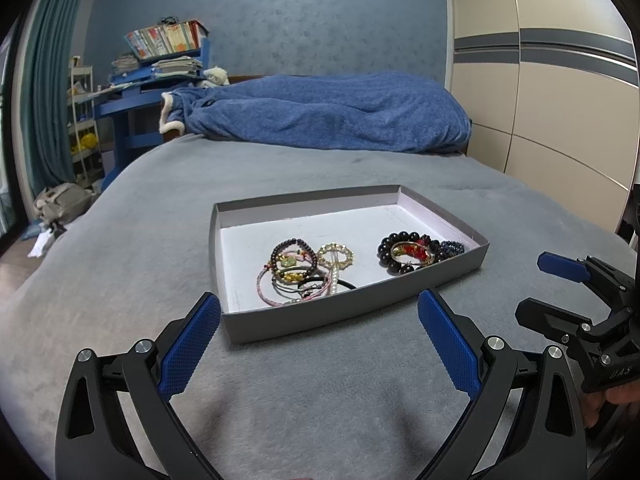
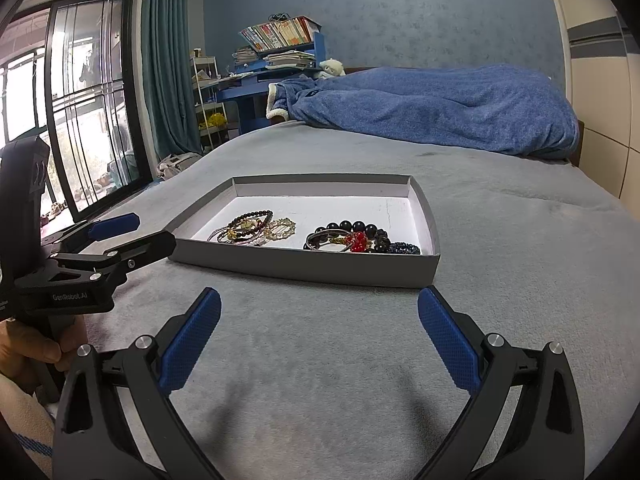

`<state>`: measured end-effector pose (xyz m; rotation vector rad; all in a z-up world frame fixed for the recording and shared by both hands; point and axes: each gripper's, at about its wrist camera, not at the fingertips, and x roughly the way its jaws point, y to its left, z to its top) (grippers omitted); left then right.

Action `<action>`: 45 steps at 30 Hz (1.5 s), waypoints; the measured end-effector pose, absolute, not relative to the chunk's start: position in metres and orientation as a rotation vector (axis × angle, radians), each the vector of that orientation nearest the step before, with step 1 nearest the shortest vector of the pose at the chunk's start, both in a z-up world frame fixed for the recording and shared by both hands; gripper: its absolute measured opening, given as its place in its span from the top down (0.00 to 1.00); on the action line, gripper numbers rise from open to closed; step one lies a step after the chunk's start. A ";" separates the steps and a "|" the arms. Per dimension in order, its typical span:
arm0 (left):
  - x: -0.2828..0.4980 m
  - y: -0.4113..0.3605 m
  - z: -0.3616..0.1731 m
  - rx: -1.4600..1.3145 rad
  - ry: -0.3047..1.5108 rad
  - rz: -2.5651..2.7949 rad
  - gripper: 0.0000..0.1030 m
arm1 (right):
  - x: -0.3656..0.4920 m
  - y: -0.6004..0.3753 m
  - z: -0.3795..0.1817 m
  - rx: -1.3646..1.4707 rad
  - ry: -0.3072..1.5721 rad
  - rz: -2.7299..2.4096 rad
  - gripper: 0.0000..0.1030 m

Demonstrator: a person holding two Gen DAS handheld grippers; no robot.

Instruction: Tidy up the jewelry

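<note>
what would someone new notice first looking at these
A shallow grey box sits on the grey bed cover, holding two clusters of bracelets: thin corded ones on its left, chunky black beads on its right. Both grippers, left and right, hover before it, jaws open and empty.

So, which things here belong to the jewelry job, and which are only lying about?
For the job: grey tray, black bead bracelet, pearl bracelet, thin cord bracelets, left gripper, right gripper.

Lying about: blue blanket, books, bag on floor.
</note>
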<state>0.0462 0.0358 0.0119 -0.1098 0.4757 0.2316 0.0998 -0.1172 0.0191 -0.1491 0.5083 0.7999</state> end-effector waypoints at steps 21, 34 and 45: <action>0.047 0.036 0.012 -0.110 0.476 0.232 0.05 | 0.100 -0.117 0.019 -0.148 0.510 0.801 0.05; 0.047 0.035 0.011 -0.109 0.479 0.231 0.05 | 0.100 -0.117 0.018 -0.147 0.513 0.801 0.05; 0.047 0.036 0.008 -0.117 0.483 0.232 0.05 | 0.098 -0.118 0.018 -0.147 0.515 0.801 0.05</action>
